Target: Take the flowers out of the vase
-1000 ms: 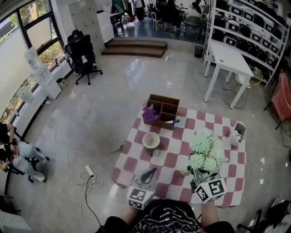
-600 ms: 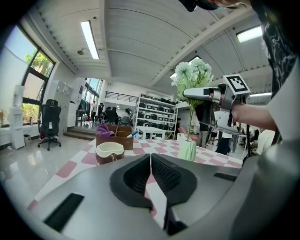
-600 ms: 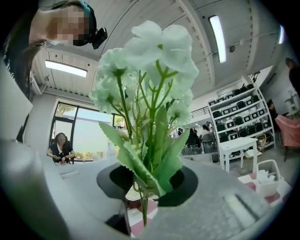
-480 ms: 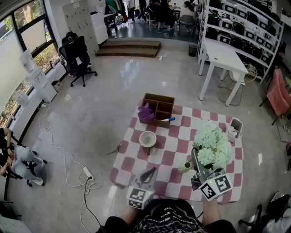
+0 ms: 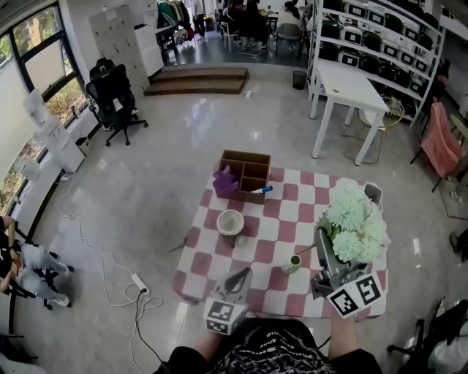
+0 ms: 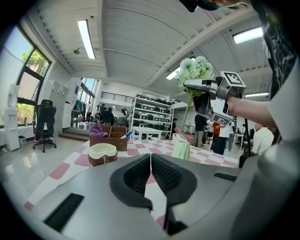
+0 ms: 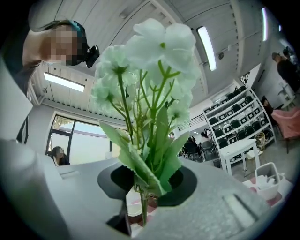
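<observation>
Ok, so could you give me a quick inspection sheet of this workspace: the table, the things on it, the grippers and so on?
Surface: table under a pink-and-white checked cloth.
Job's things: flowers held up over the table's right side; small green vase upright on the cloth; unclear whether the stem ends have cleared its mouth.
Clutter: bowl; divided wooden box with a purple cloth and a blue pen; white basket.
Grippers: right gripper has just been closing, on the flower stems; left gripper shut, nothing in it.
Cables: white cable and power strip on the floor.
Surroundings: office chair, white desk, shelves, people far off.
</observation>
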`<state>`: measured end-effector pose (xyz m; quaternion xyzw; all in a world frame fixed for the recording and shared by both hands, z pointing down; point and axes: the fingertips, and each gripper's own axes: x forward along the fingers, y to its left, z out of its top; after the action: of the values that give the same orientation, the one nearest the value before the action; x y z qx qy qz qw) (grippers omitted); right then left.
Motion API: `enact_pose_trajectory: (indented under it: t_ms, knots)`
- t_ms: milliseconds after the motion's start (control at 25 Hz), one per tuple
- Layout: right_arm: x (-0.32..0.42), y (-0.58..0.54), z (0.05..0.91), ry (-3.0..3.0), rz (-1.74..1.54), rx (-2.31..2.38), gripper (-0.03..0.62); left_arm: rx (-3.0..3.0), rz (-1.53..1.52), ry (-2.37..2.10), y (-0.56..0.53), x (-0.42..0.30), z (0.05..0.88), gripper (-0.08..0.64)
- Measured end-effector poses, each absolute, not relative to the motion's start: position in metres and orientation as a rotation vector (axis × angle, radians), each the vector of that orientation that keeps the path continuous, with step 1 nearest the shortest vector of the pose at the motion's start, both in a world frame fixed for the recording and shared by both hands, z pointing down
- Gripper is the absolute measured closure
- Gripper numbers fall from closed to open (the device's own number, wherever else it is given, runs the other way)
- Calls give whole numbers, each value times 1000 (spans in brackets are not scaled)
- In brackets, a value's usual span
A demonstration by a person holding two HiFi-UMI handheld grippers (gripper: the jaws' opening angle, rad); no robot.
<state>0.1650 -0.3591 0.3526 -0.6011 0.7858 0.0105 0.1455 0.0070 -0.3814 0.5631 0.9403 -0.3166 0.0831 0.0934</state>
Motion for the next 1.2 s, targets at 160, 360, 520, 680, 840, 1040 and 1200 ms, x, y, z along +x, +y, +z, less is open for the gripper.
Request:
enact_pose_trajectory:
  t_ms: [160,360,520,680,840,1040,1200]
  knots:
    - [178,-351,344,2243,60,-1774,495,2806,242,-920,-381,17,559,545]
    - [204,-343,346,2205,37,-1853,499,2815,243,-895,-379,30,558,545]
    - [224,-339,359,2192,-33,-1930,500,2813,257,-887,-379,37,561,545]
    - [244,-335,377,2160,-125,-2016,500,2808,264,-884,-379,43,563,545]
    - [255,-328,396,2172,-220,-2022,502,2802,276,-879,-378,48,567,545]
    - [264,-321,433,2177,-400,-2085,503,2803,289,-863,-376,52,572,545]
    - [272,-315,458,2167,-533,-2129,503,2802,300,-858,-377,54,572,545]
